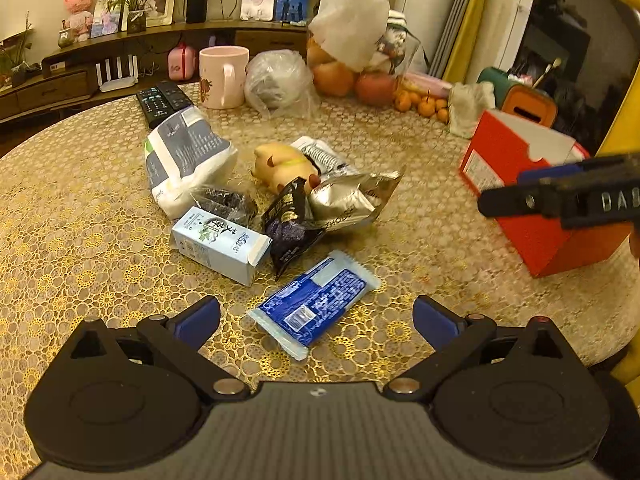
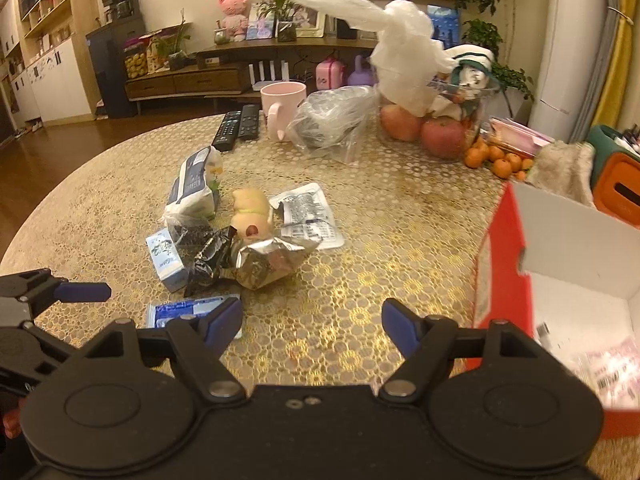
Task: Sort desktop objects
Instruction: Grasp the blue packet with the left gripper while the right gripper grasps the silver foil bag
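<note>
On the round table (image 1: 400,248), covered in a gold lace-patterned cloth, one loose cluster of small goods is seen. Counted in it are one blue wrapped packet (image 1: 316,304), one pale blue carton (image 1: 220,244) lying on its side, one black sachet (image 1: 290,224), one crumpled silver foil pouch (image 1: 352,200), one white printed pouch (image 2: 306,216), one large white and grey bag (image 1: 186,158), one dark crinkled wrapper (image 1: 226,202) and one toy pig (image 1: 286,166). One red box (image 2: 500,264) with a white inside stands open at the right edge of the table; some printed packaging is seen in it, blurred. Further back are placed two remote controls (image 2: 236,126) side by side, one pink mug (image 1: 222,76), one clear plastic bag (image 1: 276,80), two apples (image 2: 420,128) and several small oranges (image 2: 496,158).

The left gripper (image 1: 316,316) is held with its jaws spread wide and nothing gripped; the blue wrapped packet lies on the cloth between its fingertips (image 1: 200,318), touched by neither. The right gripper (image 2: 312,328) is likewise spread wide and empty, with only bare cloth between its fingers; the packet lies just to the left of them, partly hidden behind the left fingertip, and the red box stands just to their right.
</note>
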Available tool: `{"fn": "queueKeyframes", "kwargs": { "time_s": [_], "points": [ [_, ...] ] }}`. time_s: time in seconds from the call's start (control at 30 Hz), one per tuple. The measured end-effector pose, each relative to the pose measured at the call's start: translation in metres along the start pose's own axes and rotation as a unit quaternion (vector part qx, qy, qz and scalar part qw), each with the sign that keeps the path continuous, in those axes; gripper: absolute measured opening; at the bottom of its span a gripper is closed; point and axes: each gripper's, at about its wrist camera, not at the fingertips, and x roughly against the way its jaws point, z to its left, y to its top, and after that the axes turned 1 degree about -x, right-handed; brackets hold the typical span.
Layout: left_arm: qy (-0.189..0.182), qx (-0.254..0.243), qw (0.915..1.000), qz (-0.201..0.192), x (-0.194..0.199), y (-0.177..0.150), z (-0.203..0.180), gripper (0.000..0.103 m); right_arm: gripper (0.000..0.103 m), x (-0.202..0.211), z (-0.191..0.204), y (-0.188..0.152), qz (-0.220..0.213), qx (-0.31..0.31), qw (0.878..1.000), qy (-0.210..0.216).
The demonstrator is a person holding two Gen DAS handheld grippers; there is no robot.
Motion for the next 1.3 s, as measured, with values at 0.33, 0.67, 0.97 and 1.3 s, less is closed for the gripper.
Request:
{"fn": "queueKeyframes", "kwargs": {
  "time_s": [0.33,0.67,0.97,1.3],
  "points": [
    [-0.006,-0.036,0.9993,-0.005,-0.022,0.003,-0.006,0.103,0.076,-0.04,0.014,0.031,0.008,0.052,0.998,0.015],
    [-0.019,-0.055,0.9983,0.0,-0.038,0.004,-0.008,0.103,0.077,-0.086,0.031,0.044,0.035,0.111,0.993,0.036],
    [-0.024,-0.065,0.9976,0.003,-0.051,0.002,-0.008,0.102,0.077,-0.117,0.028,0.041,0.064,0.118,0.99,0.051],
    [-0.029,-0.067,0.9973,0.008,-0.057,-0.004,-0.007,0.098,0.076,-0.133,0.036,0.022,0.089,0.12,0.986,0.074]
  ]
}}
